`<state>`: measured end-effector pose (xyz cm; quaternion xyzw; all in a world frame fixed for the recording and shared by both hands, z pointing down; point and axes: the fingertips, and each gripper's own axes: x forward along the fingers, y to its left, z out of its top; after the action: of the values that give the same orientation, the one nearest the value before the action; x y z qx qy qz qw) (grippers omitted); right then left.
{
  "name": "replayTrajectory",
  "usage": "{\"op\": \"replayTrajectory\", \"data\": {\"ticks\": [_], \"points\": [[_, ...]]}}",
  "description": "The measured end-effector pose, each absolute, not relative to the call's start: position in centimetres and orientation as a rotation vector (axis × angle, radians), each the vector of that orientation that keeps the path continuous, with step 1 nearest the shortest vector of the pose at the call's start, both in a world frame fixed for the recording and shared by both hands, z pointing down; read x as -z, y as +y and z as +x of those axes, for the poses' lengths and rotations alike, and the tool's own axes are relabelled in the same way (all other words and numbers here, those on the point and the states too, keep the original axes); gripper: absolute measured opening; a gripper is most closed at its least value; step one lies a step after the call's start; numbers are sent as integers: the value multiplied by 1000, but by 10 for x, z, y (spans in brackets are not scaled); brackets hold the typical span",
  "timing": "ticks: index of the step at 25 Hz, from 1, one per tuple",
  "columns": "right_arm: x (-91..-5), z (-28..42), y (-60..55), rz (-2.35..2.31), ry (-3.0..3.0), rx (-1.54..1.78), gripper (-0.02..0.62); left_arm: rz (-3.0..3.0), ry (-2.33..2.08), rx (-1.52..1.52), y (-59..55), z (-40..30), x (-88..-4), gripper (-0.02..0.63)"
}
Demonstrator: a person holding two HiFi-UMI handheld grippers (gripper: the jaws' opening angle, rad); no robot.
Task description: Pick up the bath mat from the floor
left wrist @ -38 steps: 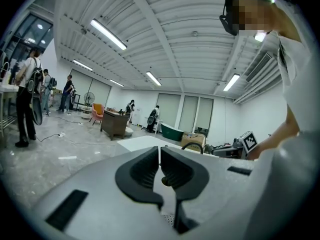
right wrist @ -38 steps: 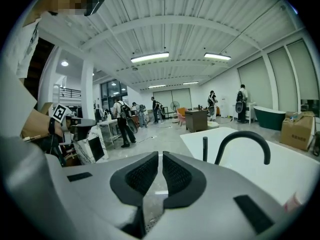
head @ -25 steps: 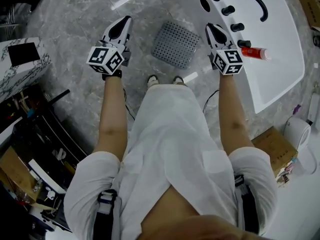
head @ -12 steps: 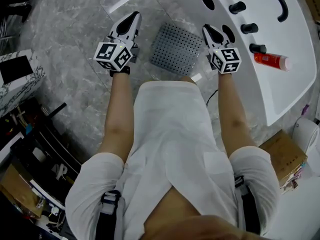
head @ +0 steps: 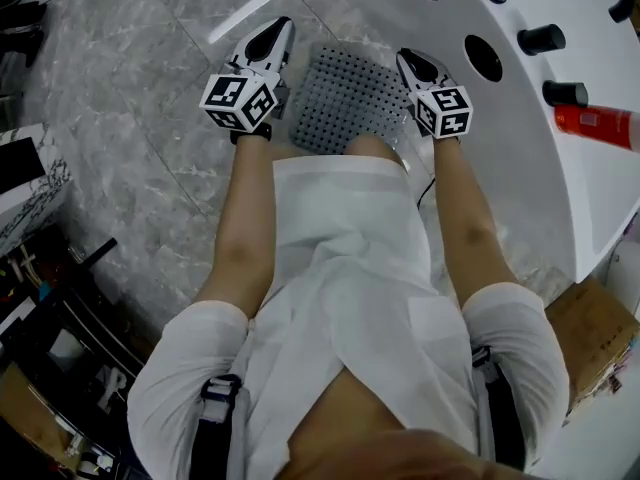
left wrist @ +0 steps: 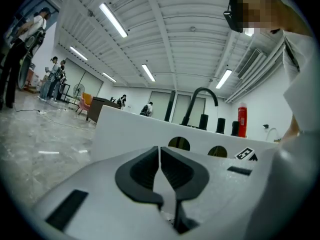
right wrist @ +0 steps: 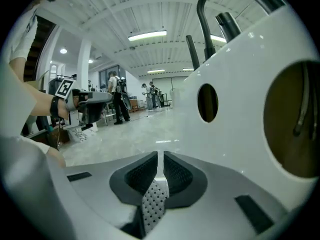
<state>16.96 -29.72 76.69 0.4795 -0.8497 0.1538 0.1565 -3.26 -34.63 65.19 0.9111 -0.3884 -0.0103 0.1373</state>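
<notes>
Bath mat [head: 350, 93]: grey, dotted with holes, lying flat on the marble floor [head: 150, 118], just beside the white tub [head: 560, 168]. Its near edge is hidden behind the person's knee [head: 368, 148].

Left tongs [head: 281, 30]: just off the mat's left edge, pads together, nothing between them in the left gripper view.

Right tongs [head: 405, 60]: at the mat's right edge, between mat and tub wall. Pads closed on nothing. The right gripper view shows a strip of dotted mat through the slot below the pads, so the mat sits under the tool, not in it.

Step in hand, as I read it: the approach. Both tools flank the mat low down; no grasp made, mat not yet lifted.

Next move likely calls for:
- opening at least one pair of tongs
- getting one pad under a mat edge, since it lies flush on the floor
- closing on that edge, then raising it

Risk: the tub wall crowds the right side.
</notes>
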Motion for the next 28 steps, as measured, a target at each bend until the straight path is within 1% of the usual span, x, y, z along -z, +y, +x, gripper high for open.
{"op": "replayTrajectory", "data": {"ticks": [7, 9, 19, 23, 28], "points": [[-857, 168, -302, 1337, -2438, -401, 40, 2672, -1108, 31, -347, -16, -735, 18], [-879, 167, -301, 1297, -2421, -411, 52, 2661, -1112, 31, -348, -14, -748, 18], [-977, 169, -287, 1043, -2252, -474, 183, 2668, -1062, 27, -334, 1, -779, 18], [-1021, 168, -285, 917, -2170, -464, 253, 2685, -1035, 26, -335, 3, -780, 18], [-1058, 166, -280, 777, -2059, -453, 289, 2705, -1027, 50, -338, 6, -775, 18]]}}
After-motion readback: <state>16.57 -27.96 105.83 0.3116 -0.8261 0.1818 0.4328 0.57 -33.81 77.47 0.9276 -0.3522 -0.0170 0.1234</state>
